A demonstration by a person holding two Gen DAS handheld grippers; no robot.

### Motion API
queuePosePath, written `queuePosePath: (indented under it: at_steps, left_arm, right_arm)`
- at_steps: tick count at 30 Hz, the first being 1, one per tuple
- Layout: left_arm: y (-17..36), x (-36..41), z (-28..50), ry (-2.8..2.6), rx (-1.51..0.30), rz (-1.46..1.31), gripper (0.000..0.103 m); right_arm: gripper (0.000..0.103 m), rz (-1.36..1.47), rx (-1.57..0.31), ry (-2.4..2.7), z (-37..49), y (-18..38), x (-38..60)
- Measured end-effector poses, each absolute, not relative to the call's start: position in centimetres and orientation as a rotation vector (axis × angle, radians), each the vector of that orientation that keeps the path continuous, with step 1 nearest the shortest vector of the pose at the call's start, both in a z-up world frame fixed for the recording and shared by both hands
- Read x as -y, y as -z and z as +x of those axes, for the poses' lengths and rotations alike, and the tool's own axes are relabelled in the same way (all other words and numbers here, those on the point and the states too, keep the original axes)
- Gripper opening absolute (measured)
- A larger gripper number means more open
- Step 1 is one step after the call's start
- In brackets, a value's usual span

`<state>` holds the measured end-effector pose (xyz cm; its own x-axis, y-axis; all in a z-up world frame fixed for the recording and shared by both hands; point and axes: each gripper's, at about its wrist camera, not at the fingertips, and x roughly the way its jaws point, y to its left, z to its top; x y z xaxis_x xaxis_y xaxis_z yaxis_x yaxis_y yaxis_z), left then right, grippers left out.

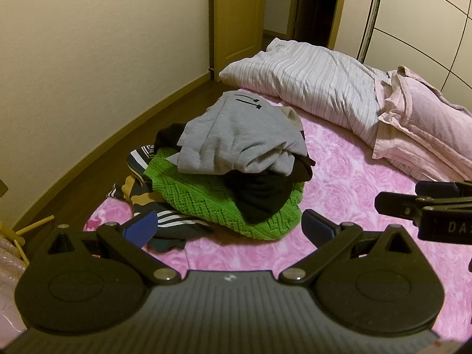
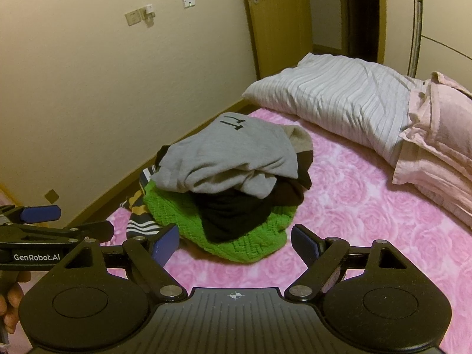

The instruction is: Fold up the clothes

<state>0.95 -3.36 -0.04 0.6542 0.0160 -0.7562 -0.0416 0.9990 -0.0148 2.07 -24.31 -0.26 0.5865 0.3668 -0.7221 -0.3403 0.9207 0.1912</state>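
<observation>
Your left gripper (image 1: 228, 227) gapes wide, empty | your right gripper (image 2: 234, 243) likewise | both hover short of the clothes pile (image 1: 236, 159) on the bed (image 1: 354, 194) | grey sweatshirt (image 2: 230, 153) on top

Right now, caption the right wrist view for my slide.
Open right gripper faces an unfolded clothes pile, grey sweatshirt on top, on a pink bed.
</observation>
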Motion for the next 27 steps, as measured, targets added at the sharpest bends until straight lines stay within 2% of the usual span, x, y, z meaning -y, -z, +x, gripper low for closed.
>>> queuePosePath:
  at_steps: [27]
  left_arm:
    - [0.5,7.4,1.9,-0.062,-0.908,0.031,0.102]
  right_arm:
    - [0.080,0.078,-0.894,-0.492,4.7,2.7,29.0]
